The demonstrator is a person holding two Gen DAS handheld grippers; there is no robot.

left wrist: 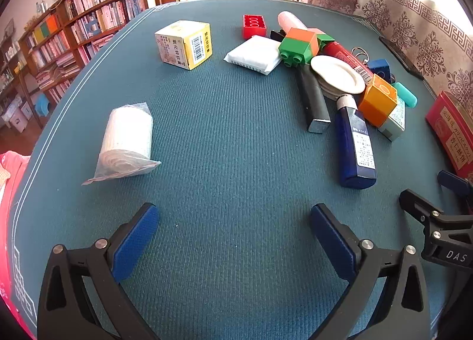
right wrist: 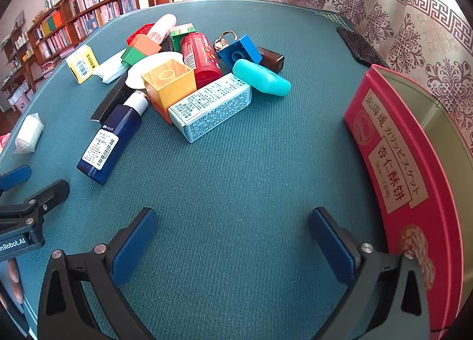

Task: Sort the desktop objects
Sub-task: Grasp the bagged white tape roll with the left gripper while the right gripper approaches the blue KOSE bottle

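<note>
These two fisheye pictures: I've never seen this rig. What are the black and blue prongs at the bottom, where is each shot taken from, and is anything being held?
There is no robot arm. A person holds a two-finger gripper in each hand, and a camera on each looks forward along its fingers. One picture is from the left gripper, the other from the right gripper. The blue prongs are finger pads. Both grippers are wide open over the green table mat and hold nothing. On the mat lie a plastic-wrapped white roll, a yellow box, a dark blue bottle, and a pile of toy blocks and small packages. A red tin stands at the right.
</note>
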